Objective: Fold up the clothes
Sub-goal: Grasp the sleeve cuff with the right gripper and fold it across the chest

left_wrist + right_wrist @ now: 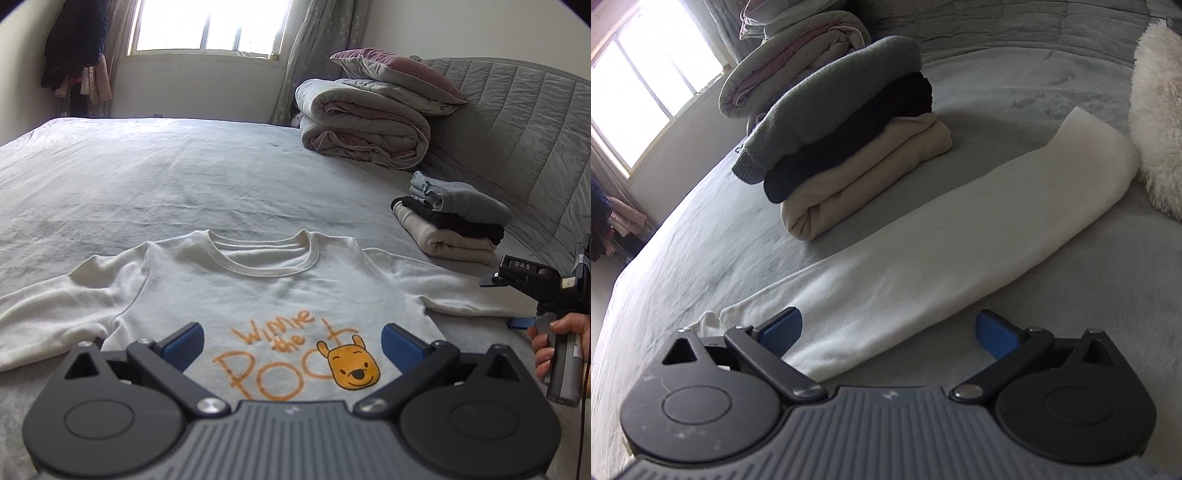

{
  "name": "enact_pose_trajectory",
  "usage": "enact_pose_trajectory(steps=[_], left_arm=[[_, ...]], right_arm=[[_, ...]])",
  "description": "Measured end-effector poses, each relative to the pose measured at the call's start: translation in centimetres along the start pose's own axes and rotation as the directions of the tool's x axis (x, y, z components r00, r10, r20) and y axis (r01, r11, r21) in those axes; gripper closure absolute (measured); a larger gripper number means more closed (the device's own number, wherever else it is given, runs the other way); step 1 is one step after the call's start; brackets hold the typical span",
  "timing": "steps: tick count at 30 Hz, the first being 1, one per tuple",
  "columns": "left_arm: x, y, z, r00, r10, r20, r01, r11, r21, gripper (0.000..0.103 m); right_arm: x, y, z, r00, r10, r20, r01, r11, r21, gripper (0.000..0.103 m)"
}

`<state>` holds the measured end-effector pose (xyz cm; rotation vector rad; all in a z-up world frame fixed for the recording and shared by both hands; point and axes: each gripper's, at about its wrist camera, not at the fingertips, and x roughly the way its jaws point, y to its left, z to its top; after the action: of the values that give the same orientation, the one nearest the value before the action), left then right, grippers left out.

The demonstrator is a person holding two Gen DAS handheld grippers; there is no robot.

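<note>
**White Pooh sweatshirt spread flat on the bed, both grippers wide and empty**

A white long-sleeved sweatshirt point(280, 295) lies face up on the grey bed sheet point(184, 173). Its collar point(264, 254) points away from the left wrist camera, toward the window point(207, 26), and its hem lies nearest the camera, so the body runs from the near edge of the bed toward the window wall. The orange print reads upright from the hem side. The two sleeves stretch out sideways from the shoulders, crosswise to the body.

The left gripper point(291, 343) hovers over the lower chest of the sweatshirt, its blue pads spread wide on either side of the print, with nothing between them.

The right gripper point(888, 332), held in a hand point(554, 343) to the right of the sweatshirt, is also wide apart and empty. It sits low over the right sleeve point(942, 251), near the armpit end. From there the sleeve runs long and straight, ending at its cuff just beside a fluffy white cushion point(1156, 122).

A stack of folded clothes point(846, 140) (grey on top, black in the middle, beige at the bottom) rests on the sheet just beyond the right sleeve, apart from it. Farther past the stack lies a rolled duvet point(365, 122) with a pillow point(395, 74) on top.
</note>
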<state>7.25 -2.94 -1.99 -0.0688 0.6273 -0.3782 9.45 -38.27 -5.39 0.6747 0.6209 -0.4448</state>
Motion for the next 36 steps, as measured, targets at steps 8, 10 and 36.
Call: enact_pose_trajectory(steps=[8,10,36], left_arm=[[0.6,0.1,-0.2,1.000,0.016,-0.014,-0.016,1.000,0.007,0.001],[0.6,0.2,-0.2,1.000,0.018,-0.018,-0.018,1.000,0.002,0.001],[0.7,1.7,0.3,0.996,0.074,-0.050,-0.076,0.996,-0.040,0.001]], right_arm=[[1.3,-0.2,1.0,0.989,-0.094,0.113,0.093,0.996,0.019,0.025],[1.4,0.0,1.1,0.983,-0.126,0.131,0.127,0.992,-0.004,0.033],[-3.6,7.8,0.4,0.967,0.014,0.254,0.054,0.965,-0.258,0.093]])
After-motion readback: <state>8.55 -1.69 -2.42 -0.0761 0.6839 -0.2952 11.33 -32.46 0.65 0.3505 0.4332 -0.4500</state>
